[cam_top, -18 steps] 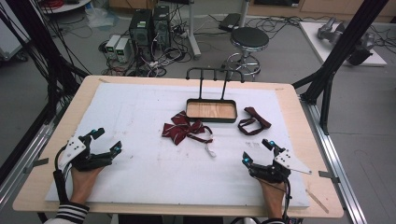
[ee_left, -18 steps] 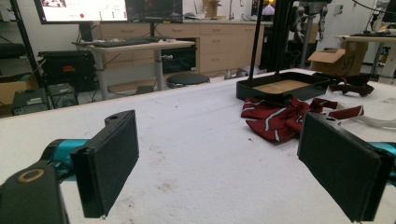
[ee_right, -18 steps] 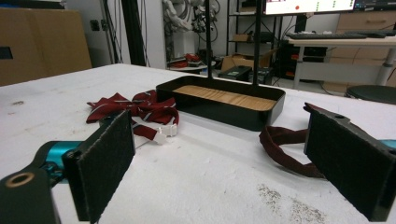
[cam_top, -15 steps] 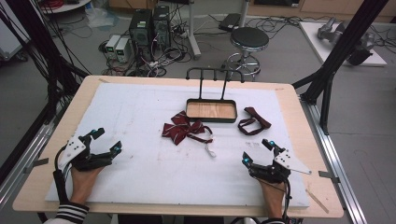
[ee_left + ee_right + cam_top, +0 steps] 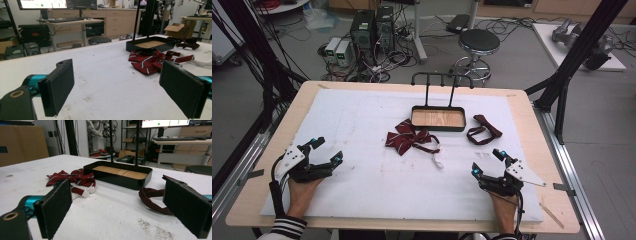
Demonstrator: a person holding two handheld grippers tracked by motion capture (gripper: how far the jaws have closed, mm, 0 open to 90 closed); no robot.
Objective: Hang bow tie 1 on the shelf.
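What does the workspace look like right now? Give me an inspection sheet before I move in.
Surface: white mat on a wooden table, lightly scuffed.
Job's things: striped maroon bow tie lies flat beside the stand's tray; plain maroon strap lies to the tray's other side; black stand with wooden tray is empty.
Clutter: nothing seen.
Grippers: left gripper and right gripper rest near the mat's front corners, jaws open, nothing between them.
Cables: one trails from each gripper along the forearm.
Surroundings: stool, computer towers, floor cables behind the table.
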